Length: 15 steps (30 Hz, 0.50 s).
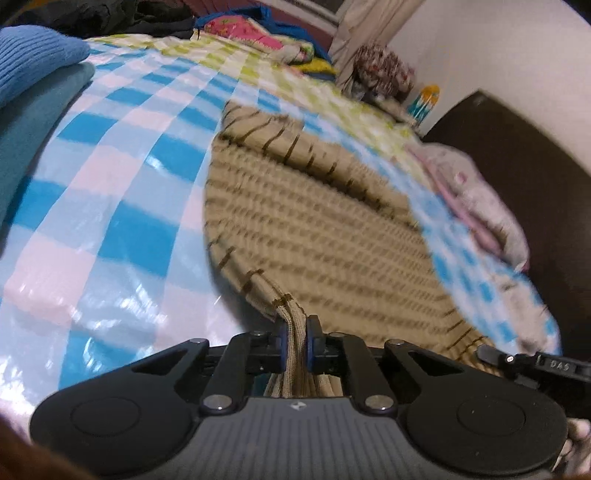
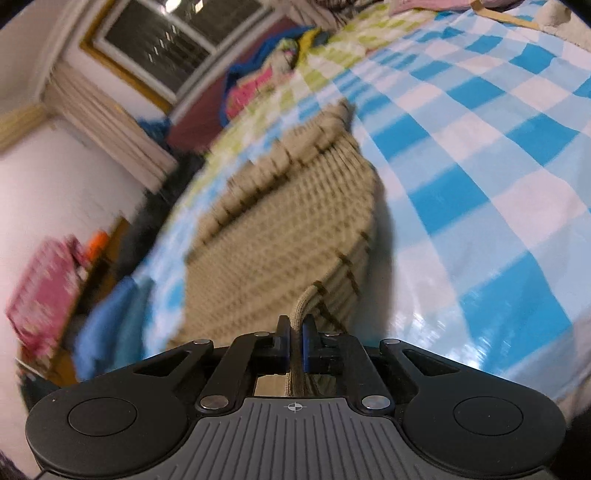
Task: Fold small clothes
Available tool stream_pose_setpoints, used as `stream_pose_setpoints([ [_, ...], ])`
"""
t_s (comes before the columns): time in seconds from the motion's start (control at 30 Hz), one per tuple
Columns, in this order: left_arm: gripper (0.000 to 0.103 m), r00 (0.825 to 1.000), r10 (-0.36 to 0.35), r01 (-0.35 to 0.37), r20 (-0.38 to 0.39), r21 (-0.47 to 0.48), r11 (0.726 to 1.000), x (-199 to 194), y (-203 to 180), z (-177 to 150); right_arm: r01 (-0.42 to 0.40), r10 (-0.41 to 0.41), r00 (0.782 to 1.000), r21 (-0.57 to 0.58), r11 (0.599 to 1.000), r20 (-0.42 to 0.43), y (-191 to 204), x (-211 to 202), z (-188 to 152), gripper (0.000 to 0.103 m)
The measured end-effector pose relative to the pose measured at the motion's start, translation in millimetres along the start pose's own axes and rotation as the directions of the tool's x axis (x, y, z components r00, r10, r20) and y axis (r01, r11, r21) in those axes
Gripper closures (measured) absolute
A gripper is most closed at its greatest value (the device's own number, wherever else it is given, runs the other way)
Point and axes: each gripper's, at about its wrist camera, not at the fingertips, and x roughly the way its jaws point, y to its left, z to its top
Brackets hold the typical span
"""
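A tan knit sweater (image 1: 314, 221) with thin dark stripes lies spread flat on a shiny checked cover (image 1: 110, 206) of blue, white and pink squares. The left gripper (image 1: 294, 343) is pinched tight on the near edge of the sweater, and a bunched fold of the knit runs back between its blue pads (image 1: 281, 345) and out of sight under the black body of the tool. The right gripper (image 2: 294, 343) is pinched on another bit of the same edge (image 2: 303, 306), a thinner fold this time. From the left one, a small part of the right tool (image 1: 546, 363) peeks in at the right side.

Both pictures are smeared, so the far end of the sweater is hard to make out. A blue knit thing (image 1: 33, 62) sits folded at the left, cut off by the picture edge. Bright pink and yellow cloth (image 1: 251, 33) is piled far back, too blurry to name. A pale pink bundle (image 1: 476, 206) lies by the right edge of the cover. In the right view there is a dark window (image 2: 159, 40) and a pink blur (image 2: 40, 291) low on the left.
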Motion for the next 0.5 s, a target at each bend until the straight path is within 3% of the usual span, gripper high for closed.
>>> stream_pose_setpoints([
  [0.23,0.088,0.989,-0.071,0.070,0.128,0.014,0.997,6.8,-17.2,57.1,-0.161,0.152,0.978,0.056,0.985,0.146,18.4,12.0,46.0,0.096],
  [0.4,0.088,0.970,-0.072,0.061,0.231,0.054,0.997,21.5,-25.4,110.5,-0.235,0.219,0.943,0.039,0.971,0.249,35.6,33.2,97.9,0.097],
  [0.5,0.088,0.960,-0.056,0.039,0.274,0.067,0.997,40.5,-25.9,142.8,-0.237,0.219,0.929,0.023,0.971,0.298,43.0,52.5,127.6,0.097],
])
